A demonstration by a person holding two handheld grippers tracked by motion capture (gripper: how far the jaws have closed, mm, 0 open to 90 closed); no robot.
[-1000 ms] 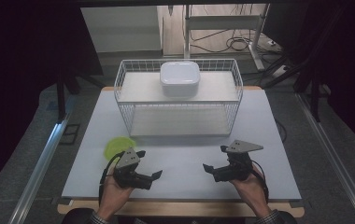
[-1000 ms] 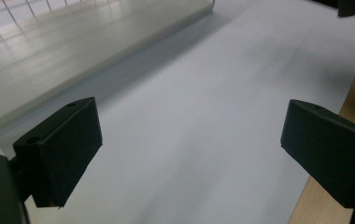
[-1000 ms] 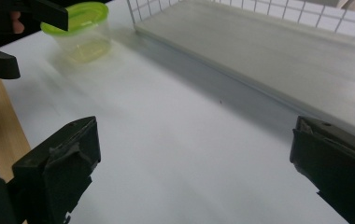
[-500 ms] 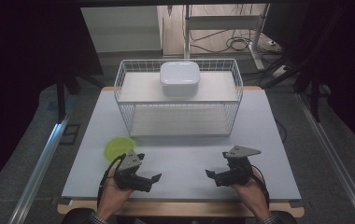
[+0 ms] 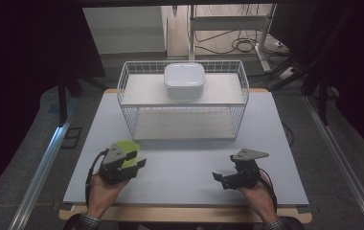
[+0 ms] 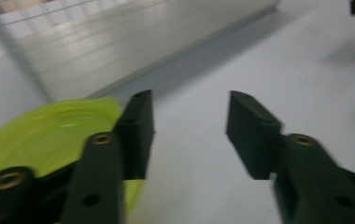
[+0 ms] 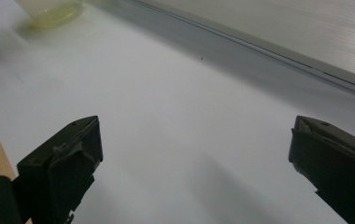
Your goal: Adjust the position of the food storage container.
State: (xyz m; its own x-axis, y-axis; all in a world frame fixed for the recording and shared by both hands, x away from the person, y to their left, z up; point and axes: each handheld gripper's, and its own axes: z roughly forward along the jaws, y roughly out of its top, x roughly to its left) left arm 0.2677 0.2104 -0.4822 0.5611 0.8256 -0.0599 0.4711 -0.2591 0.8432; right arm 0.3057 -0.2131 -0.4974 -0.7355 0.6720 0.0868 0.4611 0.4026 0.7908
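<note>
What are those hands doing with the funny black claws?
A person holds a gripper in each hand over a table. The left gripper has reached the green plate beside a wire basket; its jaws have just been closing, with nothing between them yet. The right gripper hangs open over bare table. A white bowl sits on the basket.

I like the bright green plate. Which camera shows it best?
The left gripper view: the green plate looms large and close there, though blurred and partly behind a black jaw. In the high view the plate is small, half covered by the left gripper. The right gripper view catches a pale yellowish bit at its top edge.
</note>
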